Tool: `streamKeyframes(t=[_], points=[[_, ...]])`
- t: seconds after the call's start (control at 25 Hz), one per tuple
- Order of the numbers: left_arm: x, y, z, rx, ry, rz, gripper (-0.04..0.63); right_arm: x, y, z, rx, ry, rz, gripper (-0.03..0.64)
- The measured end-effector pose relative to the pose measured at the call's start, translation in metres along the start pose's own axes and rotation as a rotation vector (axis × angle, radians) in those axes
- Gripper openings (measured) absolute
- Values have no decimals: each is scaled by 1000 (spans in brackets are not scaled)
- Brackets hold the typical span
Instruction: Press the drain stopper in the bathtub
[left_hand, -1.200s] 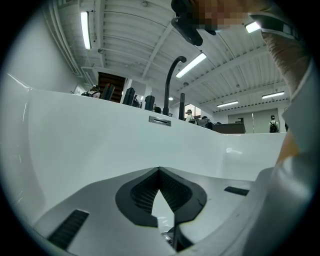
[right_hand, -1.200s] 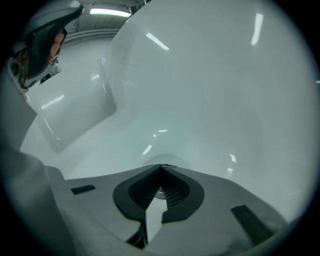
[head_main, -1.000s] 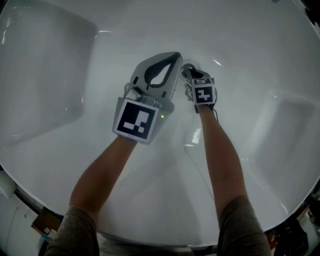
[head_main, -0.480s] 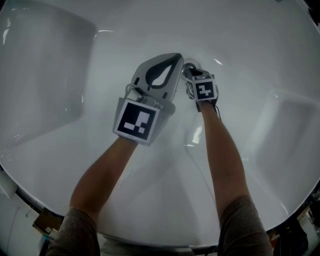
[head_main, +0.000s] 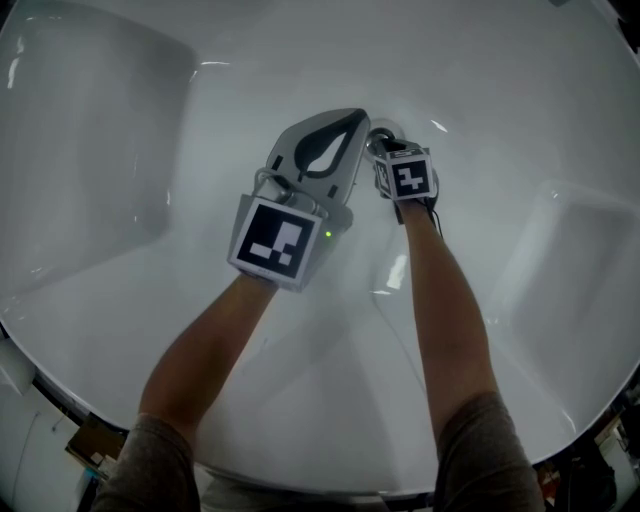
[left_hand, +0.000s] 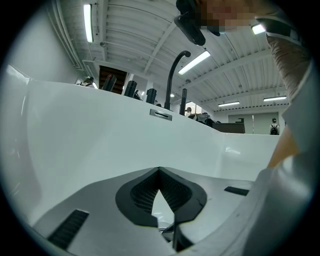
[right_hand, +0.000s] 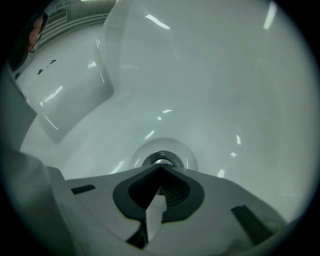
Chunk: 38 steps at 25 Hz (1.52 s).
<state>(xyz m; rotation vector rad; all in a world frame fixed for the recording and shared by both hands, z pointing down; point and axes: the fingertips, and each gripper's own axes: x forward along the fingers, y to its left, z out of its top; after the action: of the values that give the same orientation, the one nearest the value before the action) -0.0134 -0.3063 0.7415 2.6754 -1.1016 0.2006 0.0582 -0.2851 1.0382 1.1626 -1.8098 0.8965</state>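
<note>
Jaws pressed together on left gripper (left_hand: 159, 170) and right gripper (right_hand: 161, 167), the latter at drain stopper (right_hand: 160, 161) in glossy bathtub (head_main: 500, 120).

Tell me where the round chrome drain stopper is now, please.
In the right gripper view, the round chrome drain stopper lies in the white bathtub floor, centre and low, just past the shut tips of the right gripper.

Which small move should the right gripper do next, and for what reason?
Probably press the right gripper straight down a little. Its fingers are closed on nothing and their tips point at the chrome drain stopper, right above it; I cannot tell whether they touch it yet.
</note>
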Motion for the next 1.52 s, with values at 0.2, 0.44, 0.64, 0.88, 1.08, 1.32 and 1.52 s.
streamKeyframes(t=[0.2, 0.44, 0.64, 0.88, 1.08, 1.32, 1.52], points=[[0, -5, 2, -15, 5, 7, 2, -9, -2, -1, 3, -33, 4, 2], [-16, -8, 24, -11, 7, 23, 2, -39, 21, 4, -38, -3, 10, 2], [-28, -19, 57, -31, 19, 30, 2, -88, 36, 27, -27, -59, 28, 1], [-49, -38, 129, -23, 14, 45, 0, -175, 58, 65, -7, -92, 57, 2], [-68, -55, 191, -21, 18, 61, 0, -257, 76, 96, 16, -140, 82, 2], [-99, -83, 266, -11, 18, 81, 0, -363, 88, 133, 54, -182, 97, 0], [-127, -113, 316, -11, 28, 86, 0, -440, 102, 156, 42, -220, 110, 0]])
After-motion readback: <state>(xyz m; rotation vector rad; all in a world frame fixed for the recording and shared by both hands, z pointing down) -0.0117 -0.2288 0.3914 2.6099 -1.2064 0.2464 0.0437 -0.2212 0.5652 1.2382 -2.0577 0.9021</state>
